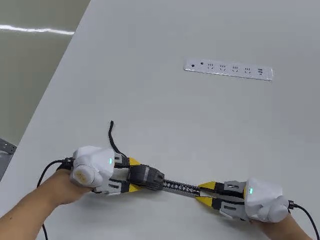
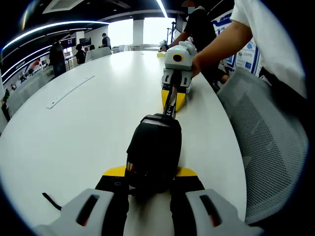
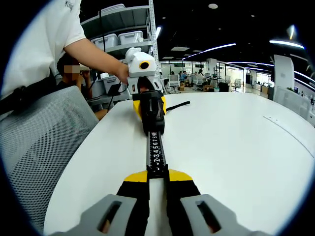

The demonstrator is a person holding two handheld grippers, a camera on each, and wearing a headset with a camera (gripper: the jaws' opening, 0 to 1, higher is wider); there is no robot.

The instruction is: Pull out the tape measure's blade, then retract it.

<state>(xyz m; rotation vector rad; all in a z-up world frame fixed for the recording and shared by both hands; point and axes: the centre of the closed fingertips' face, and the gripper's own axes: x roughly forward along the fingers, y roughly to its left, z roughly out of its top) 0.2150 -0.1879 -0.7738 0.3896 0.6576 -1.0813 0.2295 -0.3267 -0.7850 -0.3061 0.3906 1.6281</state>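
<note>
A black tape measure case (image 1: 145, 177) lies on the white table near the front edge. My left gripper (image 1: 132, 174) is shut on the case (image 2: 153, 150). A short length of black blade (image 1: 181, 188) with white numbers runs from the case to my right gripper (image 1: 206, 193), which is shut on the blade's tip. In the right gripper view the blade (image 3: 155, 149) stretches straight from my yellow-tipped jaws to the case (image 3: 150, 109). The right gripper (image 2: 174, 93) faces me in the left gripper view, the left gripper (image 3: 141, 101) in the right gripper view.
A white power strip (image 1: 228, 69) lies flat at the far right of the table. A black cord (image 1: 113, 137) trails behind the left gripper. A grey mesh chair (image 3: 47, 147) stands by the table's near edge. The table's left edge (image 1: 50, 90) drops to the floor.
</note>
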